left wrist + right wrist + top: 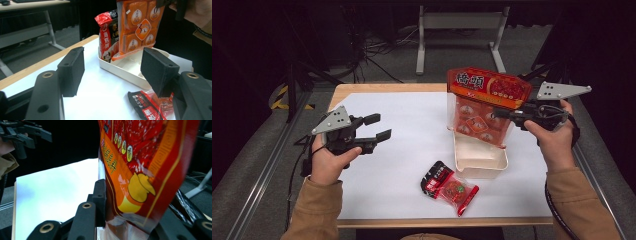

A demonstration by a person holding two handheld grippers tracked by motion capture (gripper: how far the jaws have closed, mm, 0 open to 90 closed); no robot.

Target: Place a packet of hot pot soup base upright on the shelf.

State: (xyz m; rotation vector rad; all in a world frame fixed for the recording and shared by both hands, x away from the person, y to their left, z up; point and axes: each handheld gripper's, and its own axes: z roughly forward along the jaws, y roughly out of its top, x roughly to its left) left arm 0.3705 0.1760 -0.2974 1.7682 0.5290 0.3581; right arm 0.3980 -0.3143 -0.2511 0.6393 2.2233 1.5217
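My right gripper (501,114) is shut on a large orange and red snack bag (486,102), gripping its right side. The bag (138,25) hangs upright with its lower end inside a cream tray (479,161). In the right gripper view the bag (147,162) sits between the jaws, and the left pad (100,200) presses its edge. My left gripper (379,126) hovers open and empty over the left of the table; in its own view the left gripper (115,72) faces the tray (122,71). A red packet (107,37) stands in the tray beside the bag.
A small red and black snack packet (448,187) lies on the white table cover (397,165) in front of the tray, and this packet (146,105) sits near my left gripper's right jaw. A metal stand (459,22) is on the floor beyond the table.
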